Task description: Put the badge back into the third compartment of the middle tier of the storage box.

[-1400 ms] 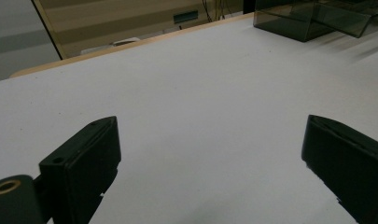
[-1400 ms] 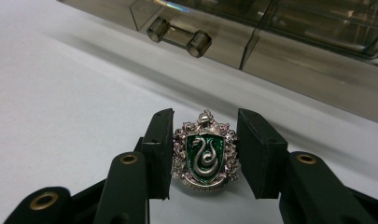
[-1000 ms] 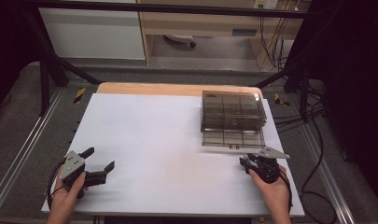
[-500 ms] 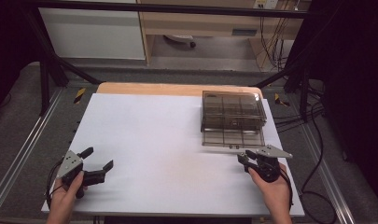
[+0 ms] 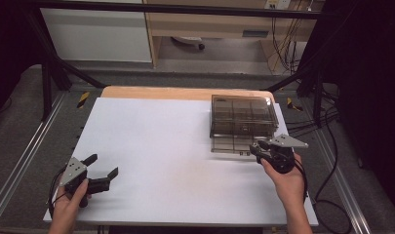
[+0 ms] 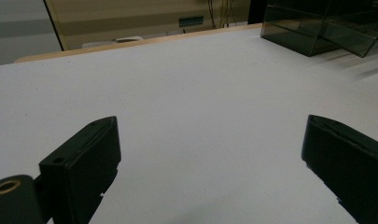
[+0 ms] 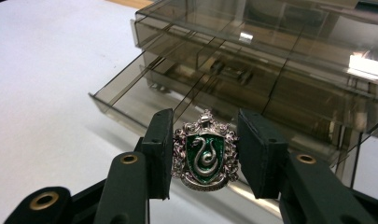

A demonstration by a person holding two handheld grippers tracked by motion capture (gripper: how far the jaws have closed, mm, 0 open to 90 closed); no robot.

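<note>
A smoky clear drawer box (image 5: 242,111) stands at the table's far right, and its lowest drawer (image 5: 230,144) is pulled out toward me. My right gripper (image 5: 257,147) hovers just in front of that drawer, shut on a silver crest badge (image 7: 205,155) with a green shield and a snake. In the right gripper view the open drawer (image 7: 147,93) lies right behind the badge, divided into compartments. My left gripper (image 5: 105,164) rests near the table's front left, open, with nothing between its jaws. In the left gripper view, that gripper (image 6: 212,126) faces bare white table, with the box (image 6: 326,25) far off.
A white sheet (image 5: 170,146) covers the table, with a wooden strip (image 5: 156,92) along the far edge. Cables (image 5: 331,161) trail off the right side. Metal rails (image 5: 19,161) run along both sides of the table.
My right gripper has moved forward with the badge, closer to the pulled-out drawer. The left gripper has barely shifted.
</note>
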